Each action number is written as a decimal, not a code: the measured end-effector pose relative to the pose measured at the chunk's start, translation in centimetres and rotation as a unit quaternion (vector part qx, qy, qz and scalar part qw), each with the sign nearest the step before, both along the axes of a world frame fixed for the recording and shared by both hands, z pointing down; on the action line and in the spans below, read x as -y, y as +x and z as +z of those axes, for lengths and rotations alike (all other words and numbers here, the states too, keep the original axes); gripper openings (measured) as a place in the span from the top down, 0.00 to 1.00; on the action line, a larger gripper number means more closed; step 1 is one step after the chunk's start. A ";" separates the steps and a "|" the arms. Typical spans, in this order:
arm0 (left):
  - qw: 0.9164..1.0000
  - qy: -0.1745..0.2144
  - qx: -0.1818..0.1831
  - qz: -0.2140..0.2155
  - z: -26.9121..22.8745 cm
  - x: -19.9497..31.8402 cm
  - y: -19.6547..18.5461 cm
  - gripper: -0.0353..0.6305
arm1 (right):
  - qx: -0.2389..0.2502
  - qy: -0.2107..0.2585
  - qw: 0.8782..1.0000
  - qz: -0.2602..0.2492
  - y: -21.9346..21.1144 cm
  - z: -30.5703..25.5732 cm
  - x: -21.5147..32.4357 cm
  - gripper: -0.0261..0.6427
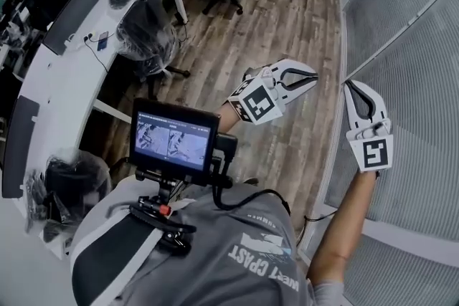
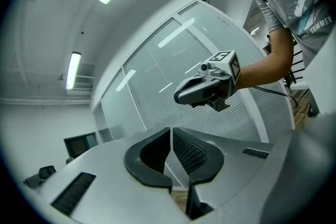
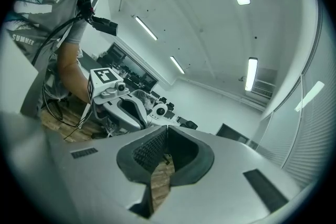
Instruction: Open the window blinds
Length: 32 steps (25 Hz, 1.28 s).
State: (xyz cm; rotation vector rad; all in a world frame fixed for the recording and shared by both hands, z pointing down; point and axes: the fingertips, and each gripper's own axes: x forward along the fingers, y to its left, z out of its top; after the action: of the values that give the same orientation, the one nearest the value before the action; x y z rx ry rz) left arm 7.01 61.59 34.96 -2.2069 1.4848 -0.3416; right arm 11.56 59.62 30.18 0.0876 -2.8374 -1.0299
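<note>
Task item: the blinds (image 1: 423, 82) hang shut, slats flat, behind the glass (image 1: 373, 11) along the right edge of the floor (image 1: 287, 3). A slanted frame bar (image 1: 401, 32) divides the panels.
Left gripper (image 1: 313, 77): held level over the floor, near the glass but clear of it. Claw pressed together, nothing between the pads.
Right gripper (image 1: 353, 89): just beside the glass, tips toward the frame bar. Claw pressed together, empty.
Control: no cord, wand or knob can be seen in any view.
Stage (judged): approach only; blinds not yet touched.
Hazard 1: closed claws cannot take a control; spread one before contact.
Hazard 2: the right tips may strike the glass if pushed further toward it.
Hazard 3: the slats sit behind glass, so pushing there would do nothing.
Hazard 4: a loose cable (image 1: 315, 217) at the foot of the wall may snag a foot.
</note>
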 end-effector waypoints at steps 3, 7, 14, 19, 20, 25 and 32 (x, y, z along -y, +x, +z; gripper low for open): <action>1.000 -0.003 0.004 -0.005 -0.4 4.5 0.9 0.91 | 0.005 -0.002 1.000 -0.005 1.1 -0.4 4.4 0.96; 1.000 -0.014 0.010 0.000 -0.4 10.8 2.8 0.91 | 0.023 -0.011 1.000 0.004 3.2 -1.0 11.0 0.96; 0.998 -0.037 0.034 0.047 1.6 17.7 5.8 0.91 | 0.037 -0.036 0.998 0.047 5.8 1.2 17.6 0.96; 0.996 -0.043 0.034 0.076 2.7 24.7 4.7 0.91 | 0.033 -0.041 0.996 0.073 4.6 2.7 24.4 0.96; 0.995 -0.042 0.033 0.082 2.9 25.7 4.5 0.91 | 0.032 -0.040 0.995 0.080 4.3 2.9 25.4 0.96; 0.993 -0.034 0.030 0.109 2.8 31.3 1.4 0.91 | 0.029 -0.034 0.993 0.107 1.4 2.6 30.6 0.96; 0.991 -0.020 0.018 0.132 1.6 40.6 -6.6 0.91 | 0.016 -0.022 0.990 0.139 -6.3 1.9 39.4 0.96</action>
State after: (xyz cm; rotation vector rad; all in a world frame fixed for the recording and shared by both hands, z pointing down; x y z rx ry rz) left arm 0.40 20.99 36.57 -2.3792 1.1555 -0.3238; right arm 5.21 20.18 32.11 0.4832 -2.7690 -0.9126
